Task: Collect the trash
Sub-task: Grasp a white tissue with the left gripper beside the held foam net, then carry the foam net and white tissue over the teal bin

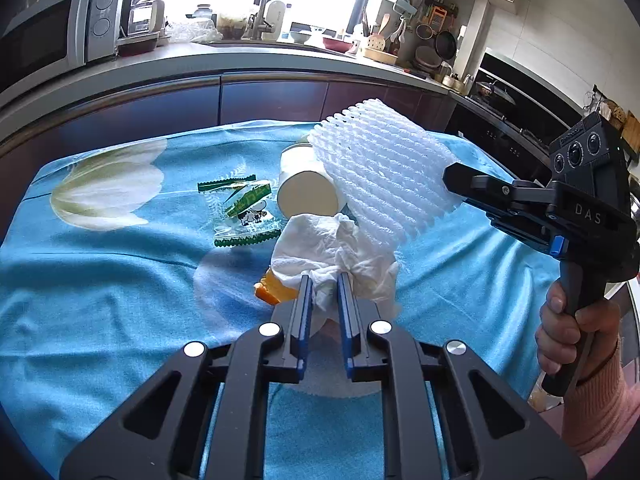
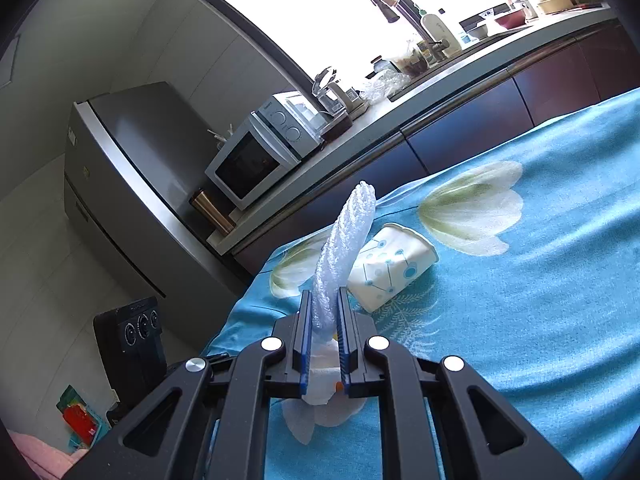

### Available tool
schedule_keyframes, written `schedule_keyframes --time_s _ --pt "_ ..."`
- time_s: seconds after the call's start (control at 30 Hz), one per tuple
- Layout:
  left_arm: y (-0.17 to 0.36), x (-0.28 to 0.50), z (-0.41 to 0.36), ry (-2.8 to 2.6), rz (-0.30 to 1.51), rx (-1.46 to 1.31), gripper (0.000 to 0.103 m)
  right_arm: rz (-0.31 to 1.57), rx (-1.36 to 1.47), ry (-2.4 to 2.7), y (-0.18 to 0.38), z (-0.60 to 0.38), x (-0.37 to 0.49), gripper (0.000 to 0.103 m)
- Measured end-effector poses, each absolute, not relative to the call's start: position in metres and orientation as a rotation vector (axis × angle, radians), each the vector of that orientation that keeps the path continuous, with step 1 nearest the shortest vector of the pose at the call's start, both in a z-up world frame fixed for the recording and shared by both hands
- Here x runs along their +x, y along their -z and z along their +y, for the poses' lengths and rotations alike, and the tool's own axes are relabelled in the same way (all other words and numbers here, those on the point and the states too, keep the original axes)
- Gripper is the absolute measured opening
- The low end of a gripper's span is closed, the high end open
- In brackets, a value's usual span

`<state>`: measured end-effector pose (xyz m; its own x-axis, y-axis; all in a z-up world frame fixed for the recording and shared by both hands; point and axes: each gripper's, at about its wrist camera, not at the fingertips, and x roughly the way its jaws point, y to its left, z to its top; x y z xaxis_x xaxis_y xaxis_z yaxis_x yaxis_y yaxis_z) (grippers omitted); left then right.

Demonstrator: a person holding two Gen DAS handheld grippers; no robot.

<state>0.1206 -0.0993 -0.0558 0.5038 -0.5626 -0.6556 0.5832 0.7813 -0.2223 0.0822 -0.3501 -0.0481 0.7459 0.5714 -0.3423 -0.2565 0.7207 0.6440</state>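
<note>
My left gripper (image 1: 324, 286) is shut on a crumpled white tissue (image 1: 320, 240) that lies on the blue tablecloth. An orange peel (image 1: 267, 290) peeks out from under the tissue's left side. My right gripper (image 2: 325, 308) is shut on a white foam fruit net (image 2: 348, 240) and holds it up above the table; in the left wrist view this right gripper (image 1: 451, 178) comes in from the right with the foam net (image 1: 384, 176) over the tissue. A tipped paper cup (image 1: 308, 196) (image 2: 394, 268) lies behind. A clear green-edged snack wrapper (image 1: 244, 212) lies left of the cup.
The blue flower-print tablecloth (image 1: 100, 280) covers the table. Behind it runs a dark-fronted kitchen counter (image 1: 272, 100) with a microwave (image 1: 52, 36), a sink tap and utensils. A stove (image 1: 512, 120) is at the right, a grey fridge (image 2: 132, 184) beyond the table's left end.
</note>
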Motion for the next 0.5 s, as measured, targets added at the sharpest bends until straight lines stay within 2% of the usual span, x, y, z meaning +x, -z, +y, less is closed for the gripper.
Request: schedule_keyframes --time_s 0.5 --pt "0.028 0.091 -0.036 0.624 0.702 -0.059 0.012 0.522 0.579 -0.551 0.03 -0.33 0.077 0.01"
